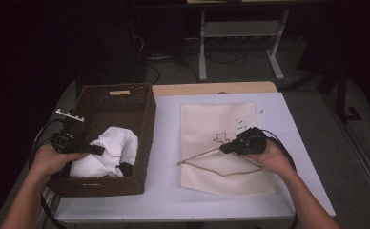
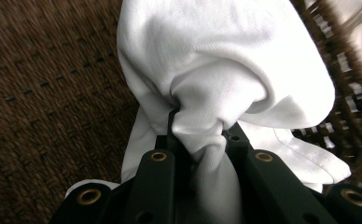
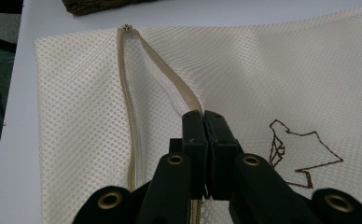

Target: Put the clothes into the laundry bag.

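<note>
**Left gripper clamped on white cloth in basket; right gripper clamped on mesh bag opening**

1. Left gripper (image 1: 97,149): held in the person's left hand (image 1: 54,160) at the near left of the table. Its jaws are closed on a bunched fold of the white cloth (image 1: 109,152). In the left gripper view, the left gripper (image 2: 200,135) has the fabric pinched into a tight twist between its two black jaws, with the rest of the white cloth (image 2: 226,60) ballooning out beyond them.

2. White cloth: located inside the brown wicker basket (image 1: 147,119), toward its near right part. The woven basket wall (image 2: 44,93) fills the background on the left of the left gripper view.

3. Right gripper (image 1: 223,148): held in the person's right hand (image 1: 273,157) over the cream mesh bag (image 1: 207,119), which lies flat on the white table (image 1: 166,143) to the right of the basket. In the right gripper view, the right gripper (image 3: 203,116) has its jaws pressed fully together on the zipper edge (image 3: 170,74) of the mesh bag (image 3: 281,60). The zipper is parted, forming a narrow open slit that runs from the jaws to the far end of the bag.

4. A brown line drawing (image 3: 300,149) is printed on the mesh just right of the jaws.
</note>
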The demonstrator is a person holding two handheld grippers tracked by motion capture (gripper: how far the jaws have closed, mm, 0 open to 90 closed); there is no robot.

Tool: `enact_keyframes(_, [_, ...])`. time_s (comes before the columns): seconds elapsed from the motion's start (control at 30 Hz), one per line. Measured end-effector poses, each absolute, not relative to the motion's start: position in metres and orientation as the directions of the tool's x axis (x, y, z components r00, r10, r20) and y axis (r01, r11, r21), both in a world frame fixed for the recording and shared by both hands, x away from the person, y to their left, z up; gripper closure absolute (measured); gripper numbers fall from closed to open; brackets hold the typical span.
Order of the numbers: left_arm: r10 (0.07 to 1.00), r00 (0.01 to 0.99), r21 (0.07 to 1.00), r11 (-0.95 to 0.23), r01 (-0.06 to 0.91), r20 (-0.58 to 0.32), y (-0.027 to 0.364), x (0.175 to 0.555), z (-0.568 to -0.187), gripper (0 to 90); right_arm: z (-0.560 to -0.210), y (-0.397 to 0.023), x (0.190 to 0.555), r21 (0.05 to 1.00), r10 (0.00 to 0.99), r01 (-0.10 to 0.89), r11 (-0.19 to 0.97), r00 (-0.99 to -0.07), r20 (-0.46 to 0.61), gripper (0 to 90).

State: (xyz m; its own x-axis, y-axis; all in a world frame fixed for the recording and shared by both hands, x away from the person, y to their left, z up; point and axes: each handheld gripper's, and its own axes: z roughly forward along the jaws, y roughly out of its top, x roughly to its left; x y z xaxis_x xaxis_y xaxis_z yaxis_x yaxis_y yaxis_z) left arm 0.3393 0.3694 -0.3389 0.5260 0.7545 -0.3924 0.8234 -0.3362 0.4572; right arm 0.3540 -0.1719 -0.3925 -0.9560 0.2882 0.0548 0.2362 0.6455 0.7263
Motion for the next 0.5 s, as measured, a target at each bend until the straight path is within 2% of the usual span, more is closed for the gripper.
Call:
enact_keyframes(0.23, [0.734, 0.543, 0.528, -0.296, 0.796, -0.407, 0.377, 0.332, -0.317, 78.3, -0.39, -0.172, 0.356, 0.73, 0.295, 0.246, 0.638, -0.953, 0.063, 87.4])
enact_keyframes(0.5, [0.704, 0.591, 0.589, -0.301, 0.75, -0.393, 0.371, 0.326, -0.289, 78.3, -0.383, -0.176, 0.359, 0.735, 0.31, 0.259, 0.627, -0.948, 0.069, 87.5])
